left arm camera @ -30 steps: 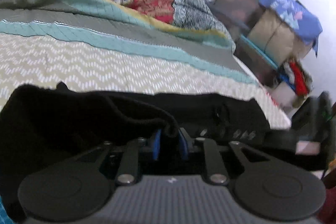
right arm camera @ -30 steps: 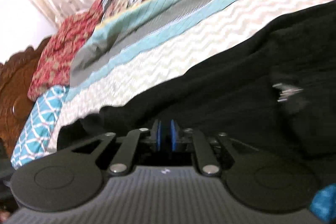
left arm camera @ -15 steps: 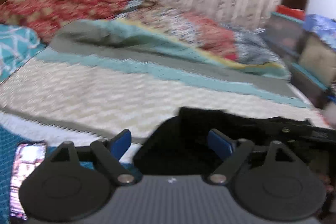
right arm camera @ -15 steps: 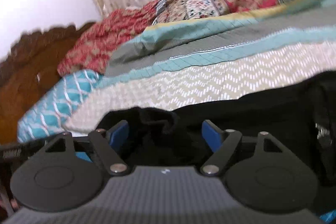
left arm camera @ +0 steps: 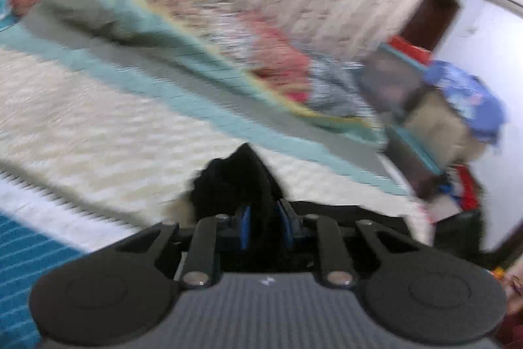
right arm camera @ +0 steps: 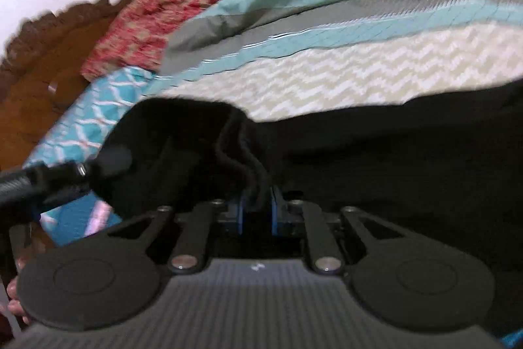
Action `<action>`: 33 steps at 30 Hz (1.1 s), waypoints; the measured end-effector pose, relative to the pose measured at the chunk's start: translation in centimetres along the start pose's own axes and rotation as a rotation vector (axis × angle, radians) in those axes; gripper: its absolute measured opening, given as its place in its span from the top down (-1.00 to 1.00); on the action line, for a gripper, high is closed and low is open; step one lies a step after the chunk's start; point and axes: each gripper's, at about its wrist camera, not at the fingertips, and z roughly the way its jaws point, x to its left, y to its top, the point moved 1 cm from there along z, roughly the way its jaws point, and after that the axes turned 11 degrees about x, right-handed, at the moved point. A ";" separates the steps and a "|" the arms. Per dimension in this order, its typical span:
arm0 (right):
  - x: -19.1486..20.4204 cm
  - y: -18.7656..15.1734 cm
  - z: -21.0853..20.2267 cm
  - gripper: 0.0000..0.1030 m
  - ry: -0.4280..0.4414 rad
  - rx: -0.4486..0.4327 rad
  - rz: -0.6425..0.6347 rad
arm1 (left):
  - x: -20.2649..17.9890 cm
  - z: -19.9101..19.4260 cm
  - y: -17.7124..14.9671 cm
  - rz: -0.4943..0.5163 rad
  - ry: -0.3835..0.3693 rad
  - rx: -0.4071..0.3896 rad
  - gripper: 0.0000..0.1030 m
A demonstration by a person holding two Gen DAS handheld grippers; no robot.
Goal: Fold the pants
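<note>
Pants [right arm camera: 392, 152], one black pair, lay along the near edge of the bed [right arm camera: 359, 77], long axis parallel to that edge on the zigzag cover. Left claw [left arm camera: 264, 226] nearly closed, pinching a bunched peak of the black cloth [left arm camera: 235, 182]. Right claw [right arm camera: 256, 213] likewise nearly closed, clamped on a thick hem fold. Two claws, both gripping cloth. Left view badly blurred.
</note>
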 end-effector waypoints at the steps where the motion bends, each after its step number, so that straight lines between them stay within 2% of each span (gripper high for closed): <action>1: -0.2 -0.3 -0.4 0.66 0.037 -0.003 0.017 | -1.2 0.5 0.3 0.031 -0.040 0.009 0.81; 4: -1.4 -0.5 -2.2 0.66 0.106 -0.045 0.091 | -4.5 2.7 1.1 0.113 -0.092 0.052 0.84; 7: -3.3 -0.1 -3.8 0.66 0.215 -0.084 0.231 | -7.7 5.8 1.8 0.184 -0.164 0.119 0.88; 8: -4.1 -0.2 -4.5 0.66 0.255 -0.100 0.271 | -8.9 6.9 1.8 0.210 -0.183 0.139 0.98; 10: -5.1 -0.7 -5.6 0.68 0.286 -0.121 0.324 | -10.9 8.2 1.2 0.262 -0.193 0.147 0.97; 11: -5.9 -1.1 -6.1 0.66 0.274 -0.130 0.356 | -11.6 9.1 1.1 0.271 -0.213 0.175 0.91; 13: -6.8 -1.8 -6.6 0.61 0.213 -0.148 0.385 | -12.5 10.1 0.4 0.284 -0.202 0.223 0.90; 15: -7.5 -2.5 -7.5 0.50 0.100 -0.168 0.393 | -12.8 9.1 -0.1 0.300 -0.223 0.210 0.89; 16: -7.4 -2.6 -7.8 0.33 0.070 -0.179 0.379 | -12.4 7.9 0.1 0.304 -0.233 0.186 0.85; 17: -7.2 -2.6 -8.4 0.03 0.041 -0.196 0.355 | -12.1 6.6 0.0 0.299 -0.243 0.163 0.82; 18: -6.7 -2.6 -8.9 -0.06 0.005 -0.219 0.329 | -11.7 5.5 0.2 0.283 -0.245 0.136 0.79; 20: -4.9 -2.6 -10.1 -0.09 -0.099 -0.302 0.249 | -9.5 2.1 0.6 0.220 -0.221 0.066 0.74; 22: -3.0 -2.4 -10.3 -0.09 -0.143 -0.363 0.163 | -6.9 -0.7 1.0 0.146 -0.152 0.005 0.66; 23: -1.8 -2.3 -10.3 -0.10 -0.132 -0.375 0.113 | -5.3 -1.9 1.0 0.103 -0.100 -0.020 0.65; 25: 0.5 -1.8 -9.0 -0.21 -0.073 -0.337 0.032 | -2.2 -3.7 0.6 0.014 -0.018 -0.048 0.65; 28: 2.8 -2.0 -5.9 -0.38 -0.016 -0.232 -0.010 | 1.6 -5.6 -0.6 -0.141 0.019 -0.069 0.65; 30: 4.0 -2.4 -3.9 -0.45 -0.060 -0.182 -0.025 | 3.1 -6.2 -1.3 -0.206 0.011 -0.078 0.65; 33: 4.6 -2.5 -2.3 -0.47 -0.159 -0.140 -0.036 | 4.5 -6.2 -2.5 -0.245 0.006 -0.062 0.65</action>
